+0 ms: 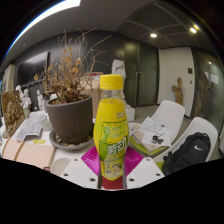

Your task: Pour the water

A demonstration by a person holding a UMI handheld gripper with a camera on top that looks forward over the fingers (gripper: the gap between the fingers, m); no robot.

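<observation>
Gripper view is showing the tongs [111, 170] closed about a bottle [111, 128], with both white fingers [75, 172] reaching forward and the magenta pads [93, 160] pressing against the lower body of the bottle from either side. No gap is showing between pads and bottle, so the tongs are holding it at a narrow opening, set by the width of the bottle.

The bottle is standing upright between the fingers. It is carrying a yellow cap [111, 82] and a yellow-green label, and its base is sitting low between the fingertips. Whether the base is resting on the counter [40, 152] or hanging clear of it cannot be told.

Just to the left of the tongs, and a little beyond them, a dark pot [70, 120] is standing on the counter, holding a dried, brown plant [68, 75] whose twigs are spreading up and outward. Further left, papers [28, 127] are lying on the counter.

To the right of the tongs, more loose papers and packets [155, 135] are lying beside the bottle. Beyond these a white chair [172, 115] is standing, and nearer on the right a black bag [192, 152] with a white mark is resting.

Well beyond the tongs, the room is showing dark wall panels, a pale door [176, 75] and lit ceiling lamps [153, 35].
</observation>
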